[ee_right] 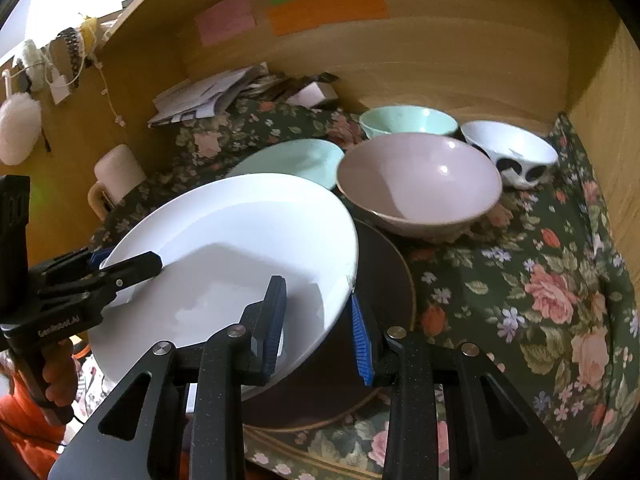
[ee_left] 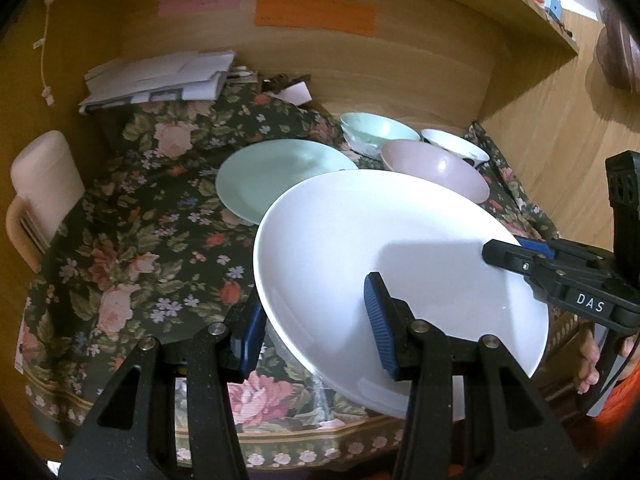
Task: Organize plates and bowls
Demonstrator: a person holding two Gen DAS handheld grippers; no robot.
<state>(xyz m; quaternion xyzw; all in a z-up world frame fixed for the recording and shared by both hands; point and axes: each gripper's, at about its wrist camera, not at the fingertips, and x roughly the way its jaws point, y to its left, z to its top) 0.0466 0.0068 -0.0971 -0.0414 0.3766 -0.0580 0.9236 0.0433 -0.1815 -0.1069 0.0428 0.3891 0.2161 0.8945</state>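
A large white plate (ee_left: 400, 264) (ee_right: 224, 248) is lifted and tilted above the floral cloth. My left gripper (ee_left: 316, 332) straddles its near left rim, one blue pad on top and one beneath. My right gripper (ee_right: 316, 324) straddles the opposite rim the same way and shows in the left wrist view (ee_left: 520, 260). The left gripper shows in the right wrist view (ee_right: 120, 268). A dark brown plate (ee_right: 384, 288) lies under the white one. Behind are a mint plate (ee_left: 276, 176) (ee_right: 296, 160), a pink bowl (ee_right: 420, 184) (ee_left: 436, 168), a mint bowl (ee_right: 408, 120) (ee_left: 376, 130) and a white patterned bowl (ee_right: 512, 152) (ee_left: 456, 146).
A pink mug (ee_left: 40, 188) (ee_right: 112, 176) stands at the left. Papers (ee_left: 160, 76) (ee_right: 208, 92) lie at the back against the wooden wall (ee_left: 360, 64). A wooden side panel (ee_right: 608, 120) closes the right. The floral cloth (ee_right: 540, 280) covers the surface.
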